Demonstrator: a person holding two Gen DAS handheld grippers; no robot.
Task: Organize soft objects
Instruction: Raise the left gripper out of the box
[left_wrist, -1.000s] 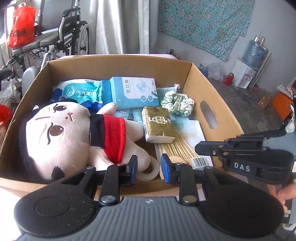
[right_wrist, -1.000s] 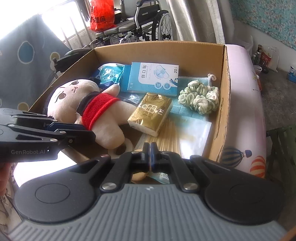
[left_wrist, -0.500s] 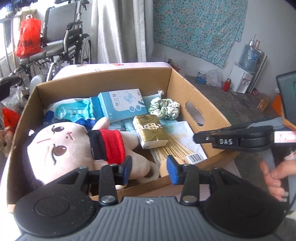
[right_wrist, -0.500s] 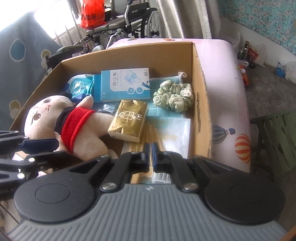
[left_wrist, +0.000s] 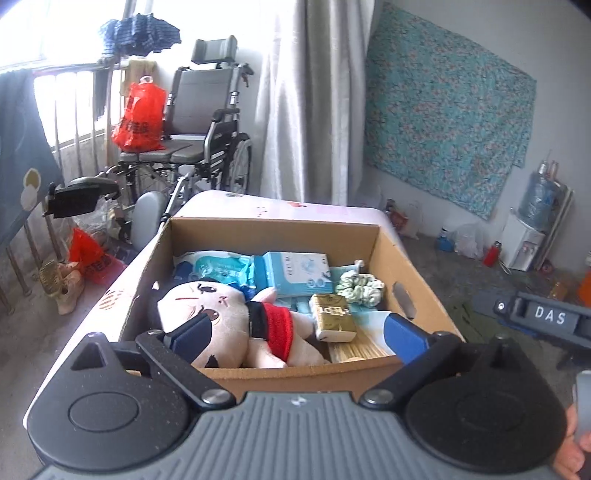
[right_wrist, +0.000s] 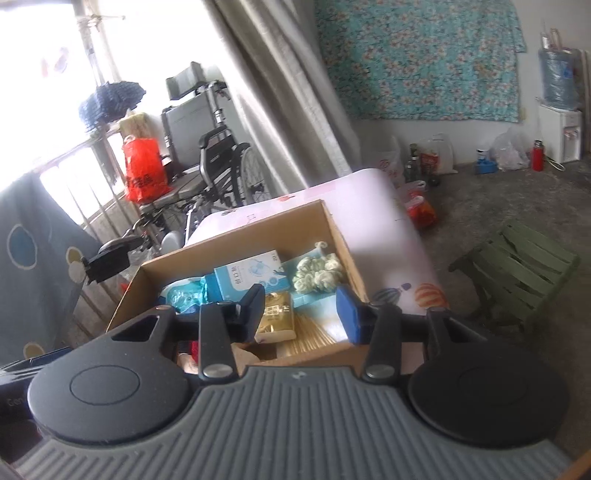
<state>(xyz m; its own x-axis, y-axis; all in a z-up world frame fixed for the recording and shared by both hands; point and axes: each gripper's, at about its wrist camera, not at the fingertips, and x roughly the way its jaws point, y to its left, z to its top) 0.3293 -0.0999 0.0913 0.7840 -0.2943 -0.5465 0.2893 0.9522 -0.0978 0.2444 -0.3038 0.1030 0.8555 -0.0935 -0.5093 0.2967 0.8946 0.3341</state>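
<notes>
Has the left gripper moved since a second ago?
Yes. The left gripper has pulled back and up from the brown cardboard box, which now looks smaller in its view. Its jaws have just been opening, with nothing between them.

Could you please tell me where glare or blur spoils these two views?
Left wrist view: the window is blown out white, while the cardboard box stays fairly sharp. Right wrist view: the window glares too, and the whole frame is softer and tilted.
</notes>
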